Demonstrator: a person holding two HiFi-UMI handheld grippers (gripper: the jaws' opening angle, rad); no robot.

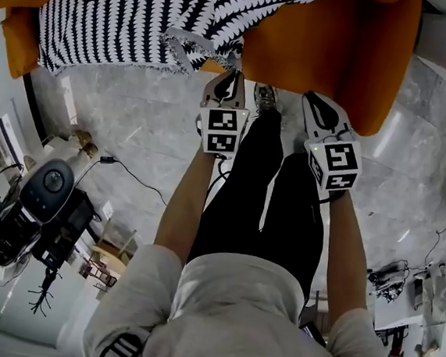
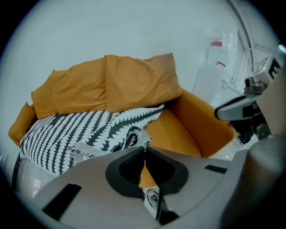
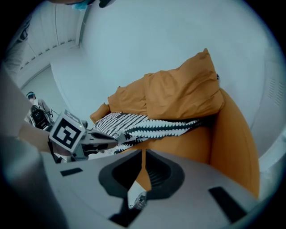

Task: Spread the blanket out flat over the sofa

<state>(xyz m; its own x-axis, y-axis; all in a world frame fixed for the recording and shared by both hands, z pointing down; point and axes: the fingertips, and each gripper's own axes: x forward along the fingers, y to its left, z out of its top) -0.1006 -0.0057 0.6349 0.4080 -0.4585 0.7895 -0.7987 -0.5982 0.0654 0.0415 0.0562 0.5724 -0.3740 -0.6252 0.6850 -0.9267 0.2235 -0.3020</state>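
At the near edge of an orange sofa (image 1: pixel 321 58), a person is standing on a pale marbled floor (image 1: pixel 134 126), looking steeply down and holding a gripper in each hand. A black-and-white patterned blanket (image 1: pixel 113 14) is lying across the left part of the sofa, its long axis running left to right along the seat. Its right end is bunching into a fringed corner (image 1: pixel 208 51), and the right part of the seat is showing bare. The left gripper (image 1: pixel 231 76) is pointing down at that corner, its tips right at the fringe. Its jaws are clenched together, and no view is showing whether a thread of fringe is caught between them. The right gripper (image 1: pixel 313 100) is hanging just right of it over the bare seat front, well apart from the fabric, with its jaws also clenched and nothing between them. The blanket is lying far and to the left of both grippers, and the left one is clearly nearer. Judging from this, the loose end is needing to travel rightward, along the blanket's own length, to cover the bare cushion.
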